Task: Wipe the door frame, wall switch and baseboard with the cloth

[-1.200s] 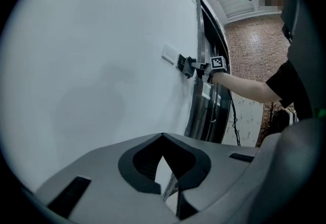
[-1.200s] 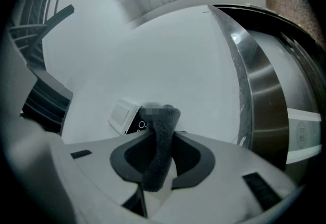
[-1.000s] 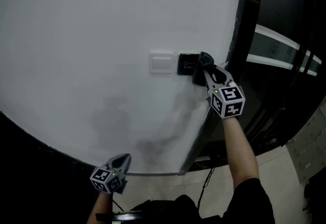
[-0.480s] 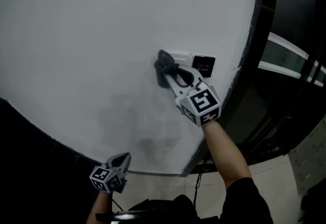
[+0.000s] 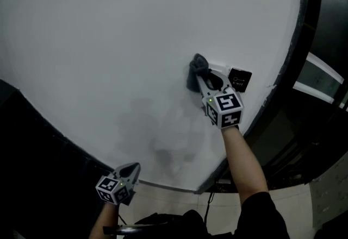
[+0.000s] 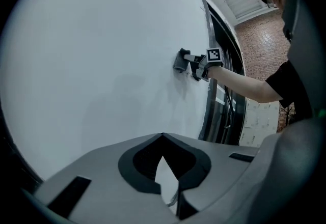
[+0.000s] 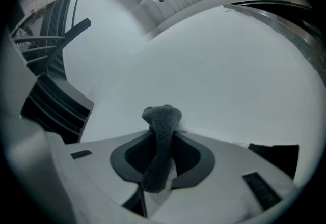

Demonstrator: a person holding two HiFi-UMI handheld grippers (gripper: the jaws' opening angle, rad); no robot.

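The left gripper [image 5: 132, 168] hangs low at the bottom left, near the lower edge of the plain white wall [image 5: 109, 42]. Its own view shows the jaws drawn together with nothing between them, only a pale sliver of wall showing past the dark pads. It does not touch the wall.

Further right, at mid-height on the wall, sits the bunched dark grey cloth [image 5: 196, 71]. The right gripper [image 5: 203, 78] has its jaws clamped on it. In the right gripper view the fuzzy strip of cloth [image 7: 162, 136] runs up between the jaws and ends in a rounded wad pressed against the wall. The wad lies at the left edge of the white rectangular wall switch [image 5: 218, 66], which is mostly hidden behind the gripper and cloth.

Just beside the switch, to its right, is a small black square plate [image 5: 240, 80] — its print is too small to read. The person's bare forearm [image 5: 242, 156] reaches up from below to the right gripper.

At the far right runs the dark door frame [image 5: 304, 42].
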